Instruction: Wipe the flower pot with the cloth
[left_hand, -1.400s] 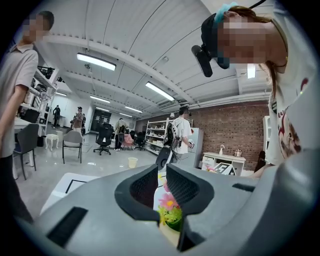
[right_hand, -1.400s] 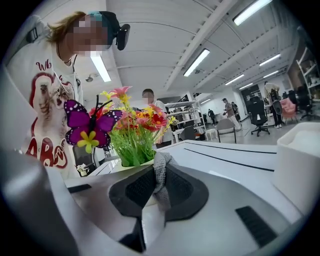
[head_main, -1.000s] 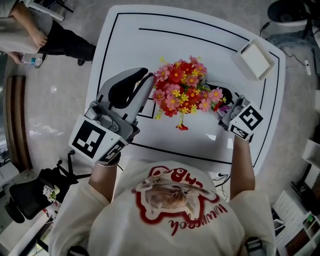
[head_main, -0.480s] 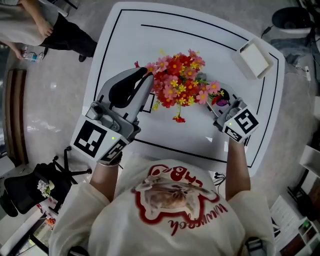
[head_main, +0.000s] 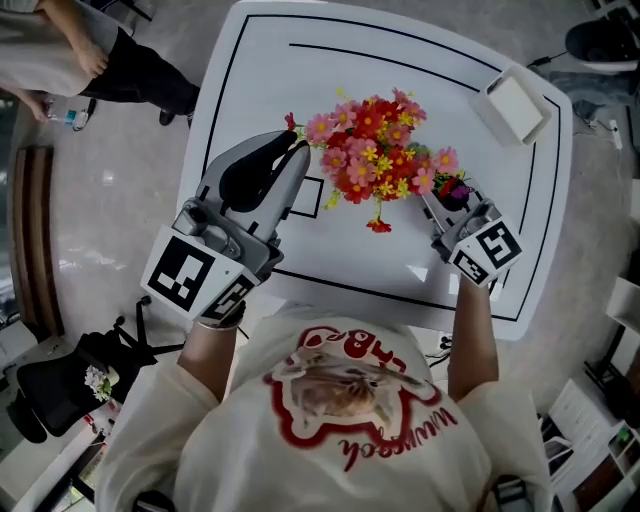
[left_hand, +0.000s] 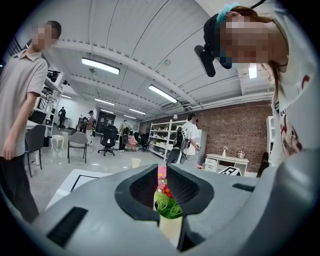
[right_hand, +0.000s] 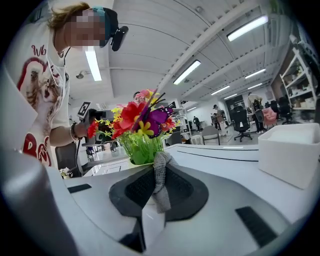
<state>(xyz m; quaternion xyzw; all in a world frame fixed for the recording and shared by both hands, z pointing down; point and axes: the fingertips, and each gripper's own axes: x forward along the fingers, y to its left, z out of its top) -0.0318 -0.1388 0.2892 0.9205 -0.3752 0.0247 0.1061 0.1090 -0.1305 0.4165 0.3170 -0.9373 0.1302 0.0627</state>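
Flower pot (left_hand: 170, 227), upright on the bench (head_main: 400, 60) under its blooms (head_main: 375, 160): right hand-held gripper (right_hand: 157, 167) clamped on the grey cloth (right_hand: 161, 190) just beside it; left hand-held gripper (left_hand: 162, 172) all but closed, apparently empty; advised: brace the pot, press cloth flat, sweep round its wall.

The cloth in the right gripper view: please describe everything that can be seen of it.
The cloth is small and grey, with a knitted, towel-like look. It is bunched into a narrow upright strip, pinched between the closed jaws of the right gripper. Its top end pokes out past the jaw tips, in front of the green leaves; whether it touches them is unclear.
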